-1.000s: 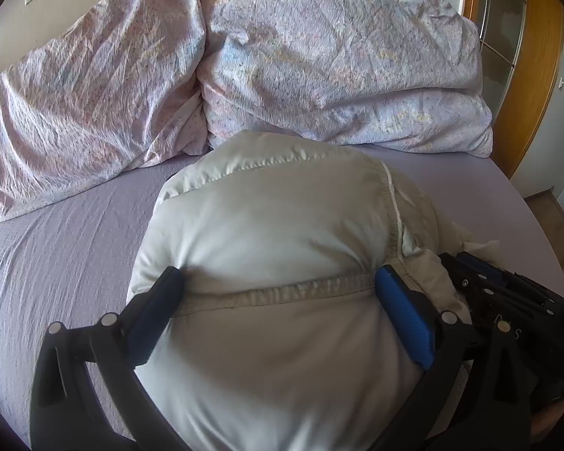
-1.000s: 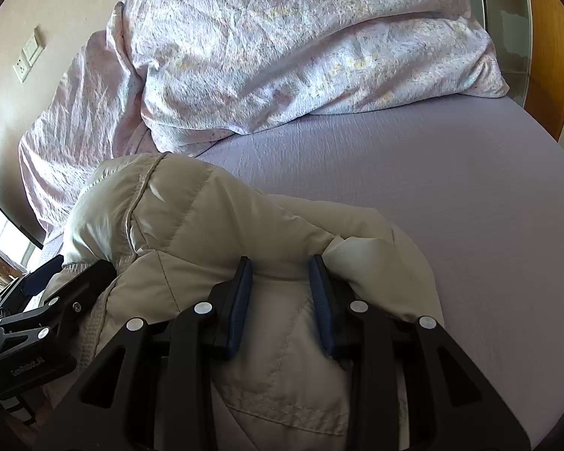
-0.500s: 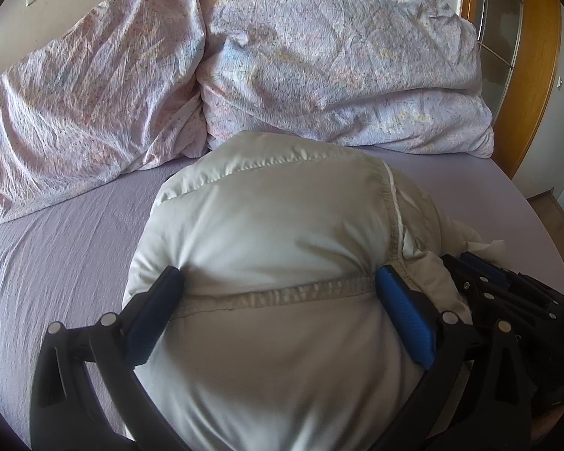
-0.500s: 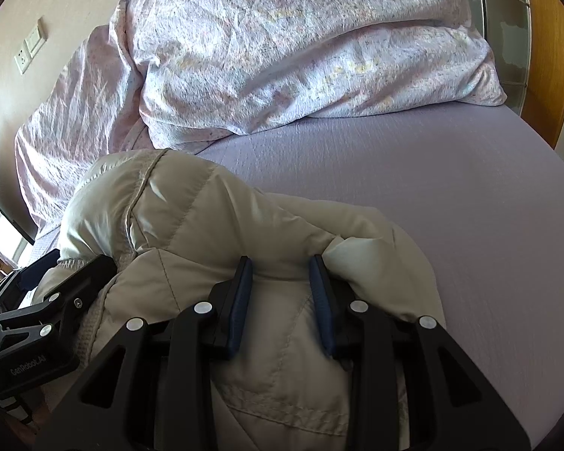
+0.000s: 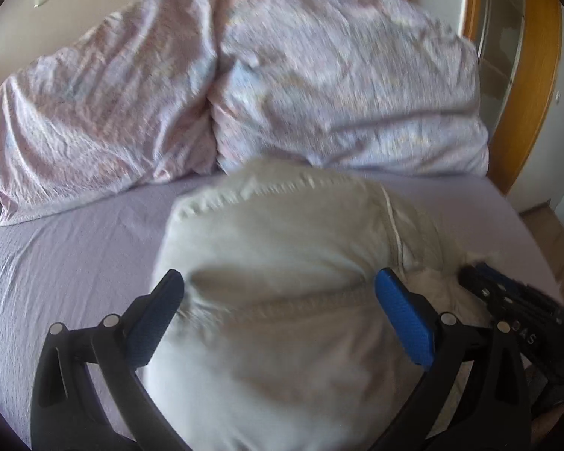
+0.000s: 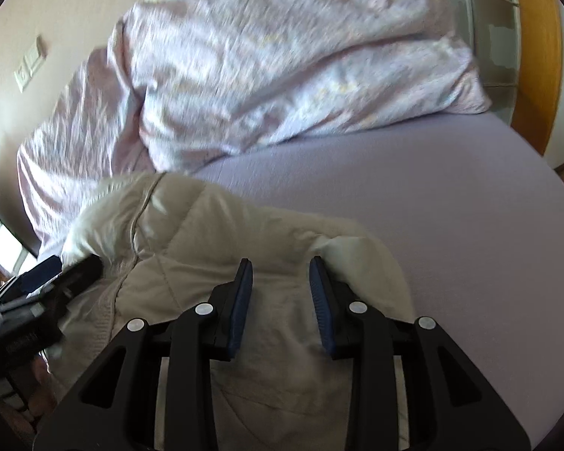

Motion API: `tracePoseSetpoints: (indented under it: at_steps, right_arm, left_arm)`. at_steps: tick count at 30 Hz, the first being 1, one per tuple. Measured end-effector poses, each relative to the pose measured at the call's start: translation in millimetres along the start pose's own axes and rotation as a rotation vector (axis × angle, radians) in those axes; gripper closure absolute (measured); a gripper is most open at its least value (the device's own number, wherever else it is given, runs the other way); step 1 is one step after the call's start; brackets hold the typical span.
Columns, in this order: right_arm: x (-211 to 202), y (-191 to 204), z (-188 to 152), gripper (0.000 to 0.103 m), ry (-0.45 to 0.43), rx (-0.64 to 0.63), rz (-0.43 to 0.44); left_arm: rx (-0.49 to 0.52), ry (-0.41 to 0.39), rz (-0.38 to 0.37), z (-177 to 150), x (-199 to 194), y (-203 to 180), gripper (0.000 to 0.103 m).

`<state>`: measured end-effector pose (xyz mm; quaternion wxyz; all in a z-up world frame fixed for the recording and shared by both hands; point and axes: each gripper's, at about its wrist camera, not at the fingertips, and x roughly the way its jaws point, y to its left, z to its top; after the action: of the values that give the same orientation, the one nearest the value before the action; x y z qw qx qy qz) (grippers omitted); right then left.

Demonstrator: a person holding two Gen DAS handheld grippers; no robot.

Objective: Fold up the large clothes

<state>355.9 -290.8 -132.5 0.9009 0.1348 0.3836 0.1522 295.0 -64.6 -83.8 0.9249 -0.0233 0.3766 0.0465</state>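
On the lilac bedsheet [image 6: 451, 225], close in front of both cameras, lies a bulky beige padded jacket [image 5: 282, 263], bunched into a rounded heap with a stitched seam running across its near side and a thin white cord down its right flank. From the left wrist view the left gripper [image 5: 278, 293] straddles a wide bulge of this jacket, its blue pads [image 5: 404, 319] set far apart with the fabric filling the whole gap and pressing against both, so it is clamped on the puffy bulk. From the right wrist view the right gripper [image 6: 280, 282] stands with its jaws much narrower, a fold of the same jacket pinched up between the dark blue pads [image 6: 240, 300], grasped tight. Each gripper shows at the edge of the other's view, just beside the heap, the two tools near one another on the same garment. Beyond the jacket a crumpled pale floral duvet [image 5: 338, 86] is piled at the far end of the bed, touching the jacket's far edge in the left view. Behind it runs a beige wall with a white switch plate [image 6: 28, 64], and to the right a wooden frame [image 5: 541, 86] with glass panels.
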Motion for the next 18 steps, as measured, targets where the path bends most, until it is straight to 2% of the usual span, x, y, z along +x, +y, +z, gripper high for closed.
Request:
tracePoseSetpoints:
  at_steps: [3, 4, 7, 18]
  right_arm:
    - [0, -6, 2, 0.070, -0.008, 0.010, -0.017]
    - [4, -5, 1, 0.070, 0.005, 0.001, -0.027]
    - [11, 2, -5, 0.070, 0.007, -0.043, -0.055]
    - [19, 2, -8, 0.069, 0.000, -0.028, -0.054]
  left_arm:
    - [-0.005, -0.017, 0.012, 7, 1, 4, 0.002]
    - [0.003, -0.004, 0.028, 9, 8, 4, 0.002]
    - [-0.008, 0.032, 0.013, 5, 22, 4, 0.002]
    - [-0.015, 0.011, -0.002, -12, 36, 8, 0.002]
